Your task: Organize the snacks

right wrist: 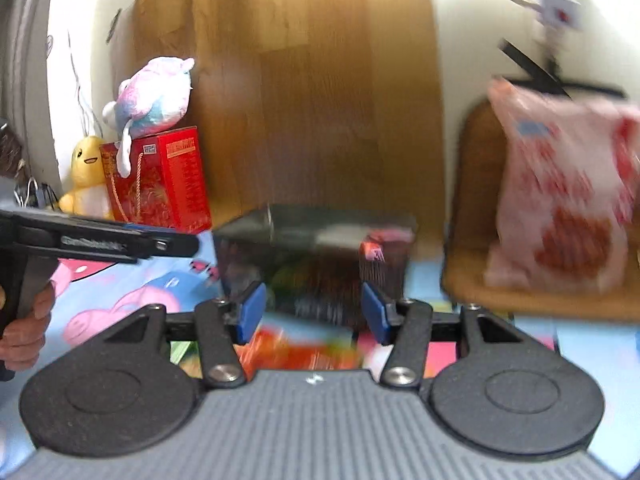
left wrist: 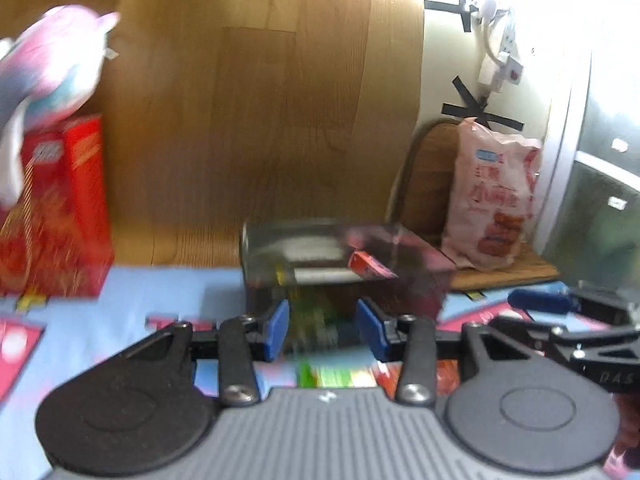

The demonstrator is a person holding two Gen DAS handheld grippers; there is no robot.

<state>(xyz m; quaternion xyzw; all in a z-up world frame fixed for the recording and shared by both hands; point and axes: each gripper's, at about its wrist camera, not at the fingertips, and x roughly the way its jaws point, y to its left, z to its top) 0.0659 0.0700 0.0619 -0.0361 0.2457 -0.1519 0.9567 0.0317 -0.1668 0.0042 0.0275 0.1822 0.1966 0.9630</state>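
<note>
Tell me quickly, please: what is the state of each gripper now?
Left gripper: open, nothing between the pads.
Right gripper: open, holding nothing.

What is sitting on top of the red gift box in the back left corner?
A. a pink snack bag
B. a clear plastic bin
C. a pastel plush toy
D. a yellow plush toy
C: in the right wrist view the pink, white and blue plush toy lies on top of the red gift box; the yellow plush toy stands beside the box.
</note>
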